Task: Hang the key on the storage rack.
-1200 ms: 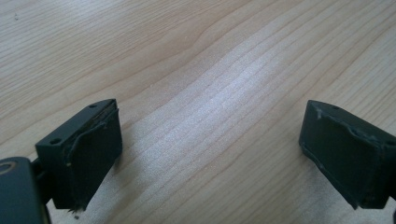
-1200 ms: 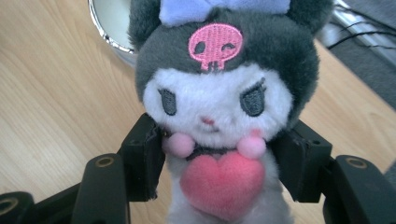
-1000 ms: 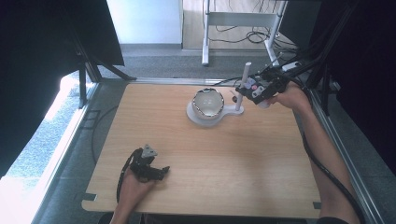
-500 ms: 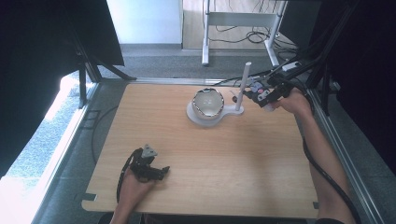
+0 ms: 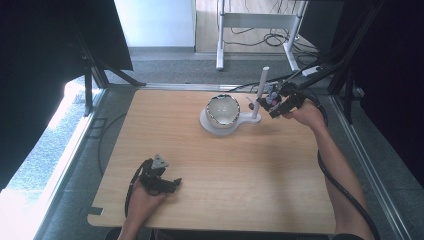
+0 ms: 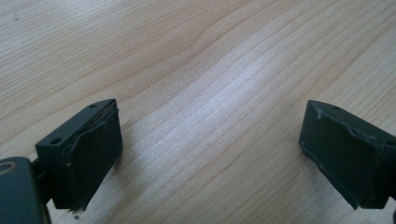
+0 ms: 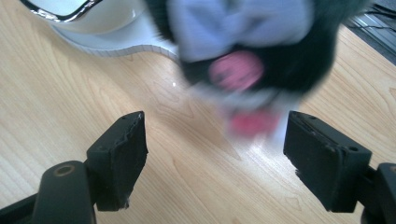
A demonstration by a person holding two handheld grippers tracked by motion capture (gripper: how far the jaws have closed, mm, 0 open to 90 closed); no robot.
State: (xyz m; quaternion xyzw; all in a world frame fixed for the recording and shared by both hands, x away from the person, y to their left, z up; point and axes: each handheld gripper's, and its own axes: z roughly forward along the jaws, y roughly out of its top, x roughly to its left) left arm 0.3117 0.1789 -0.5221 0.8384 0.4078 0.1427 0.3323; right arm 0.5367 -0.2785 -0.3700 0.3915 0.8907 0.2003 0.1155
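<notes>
Wooden table carries a white stand far of centre, a bowl on its base and a post beside it. Right gripper, jaws spread and empty, hovers beside the post near a blurred grey-pink toy; a sideways nudge could tip the stand. Left gripper rests near the front edge, jaws spread on nothing.

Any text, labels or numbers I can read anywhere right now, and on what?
None can be read.
Bowl and white stand: no print visible.
Blurred dark object with pink spots: too blurred to tell any marking.
Left gripper and right gripper jaws: plain black, unlabelled.
Table: bare wood grain.
</notes>
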